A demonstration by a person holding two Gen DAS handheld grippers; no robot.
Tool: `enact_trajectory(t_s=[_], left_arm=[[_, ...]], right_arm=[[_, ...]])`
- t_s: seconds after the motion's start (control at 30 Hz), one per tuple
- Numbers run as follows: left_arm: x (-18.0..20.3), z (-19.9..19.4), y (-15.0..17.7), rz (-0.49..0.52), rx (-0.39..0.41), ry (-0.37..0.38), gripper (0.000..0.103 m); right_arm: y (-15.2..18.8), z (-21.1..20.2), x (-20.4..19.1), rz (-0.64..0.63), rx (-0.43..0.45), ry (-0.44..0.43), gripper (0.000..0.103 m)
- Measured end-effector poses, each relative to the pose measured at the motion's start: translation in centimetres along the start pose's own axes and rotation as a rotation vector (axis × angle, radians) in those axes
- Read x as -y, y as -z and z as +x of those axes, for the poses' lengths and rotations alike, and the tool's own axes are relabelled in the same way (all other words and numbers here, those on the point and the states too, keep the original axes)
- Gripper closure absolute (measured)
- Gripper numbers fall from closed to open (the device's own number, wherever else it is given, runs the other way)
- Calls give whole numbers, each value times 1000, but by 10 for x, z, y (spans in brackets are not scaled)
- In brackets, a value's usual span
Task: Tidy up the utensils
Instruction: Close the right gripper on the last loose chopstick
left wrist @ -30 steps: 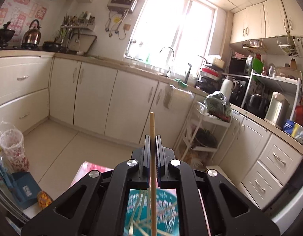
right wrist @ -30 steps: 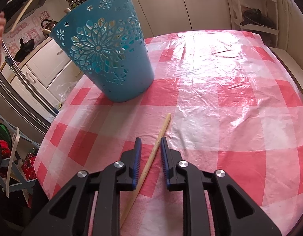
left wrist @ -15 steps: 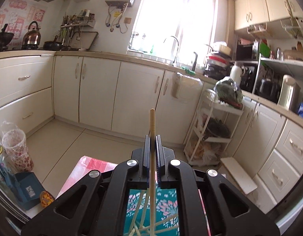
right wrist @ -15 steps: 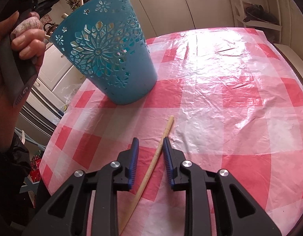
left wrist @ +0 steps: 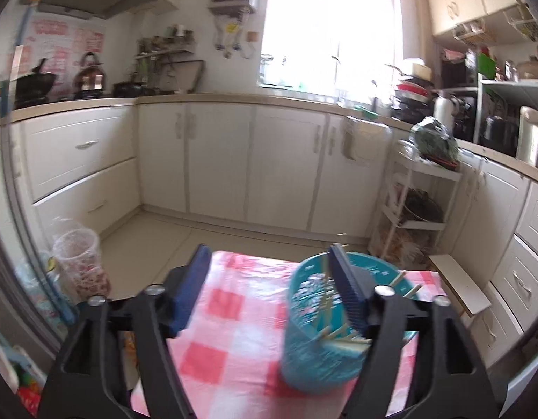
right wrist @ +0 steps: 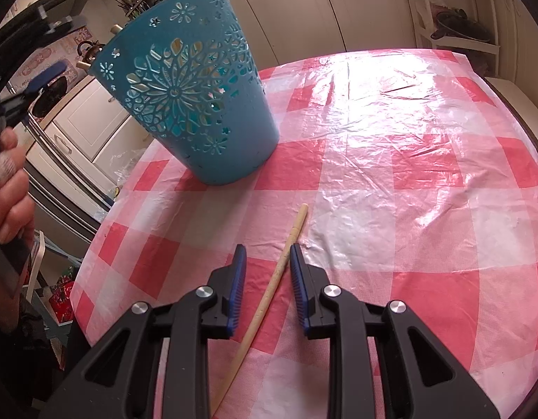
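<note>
Chopsticks [left wrist: 333,335] are standing bunched inside the blue basket [right wrist: 195,104], their tips poking above its rim at about 11 o'clock in the right wrist view. One more chopstick [right wrist: 269,289] is lying flat on the red-and-white checked tablecloth [right wrist: 408,181], running from 6 o'clock up toward 12 o'clock, apart from the basket. The right gripper [right wrist: 268,262] is straddling that chopstick with its fingers partly open, the blue pads standing on either side of the wood without pressing on it. The left gripper [left wrist: 269,262] is hanging above the table with its jaws having just been opening; they are now spread wide with nothing between them, and the basket is sitting behind its right finger at about 4 o'clock. A person's hand [right wrist: 8,192] is showing at 9 o'clock in the right wrist view, wrapped around a dark handle.
</note>
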State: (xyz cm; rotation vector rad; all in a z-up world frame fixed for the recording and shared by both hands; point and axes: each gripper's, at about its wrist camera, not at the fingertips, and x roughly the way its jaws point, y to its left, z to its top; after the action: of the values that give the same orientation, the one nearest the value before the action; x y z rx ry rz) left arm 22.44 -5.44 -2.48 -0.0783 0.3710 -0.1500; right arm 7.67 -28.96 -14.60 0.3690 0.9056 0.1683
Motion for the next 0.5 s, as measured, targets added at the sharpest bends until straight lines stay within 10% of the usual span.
enact_trajectory(t_s=[0.37,0.5], left_arm=[[-80,32,106,-106,-308,-110,12],[-74,41,119,-69,-362,-85,12]], right_arm=[[8,9,-39,-208,-14,223,87],[3,11,-37,-249,-65,185,96]])
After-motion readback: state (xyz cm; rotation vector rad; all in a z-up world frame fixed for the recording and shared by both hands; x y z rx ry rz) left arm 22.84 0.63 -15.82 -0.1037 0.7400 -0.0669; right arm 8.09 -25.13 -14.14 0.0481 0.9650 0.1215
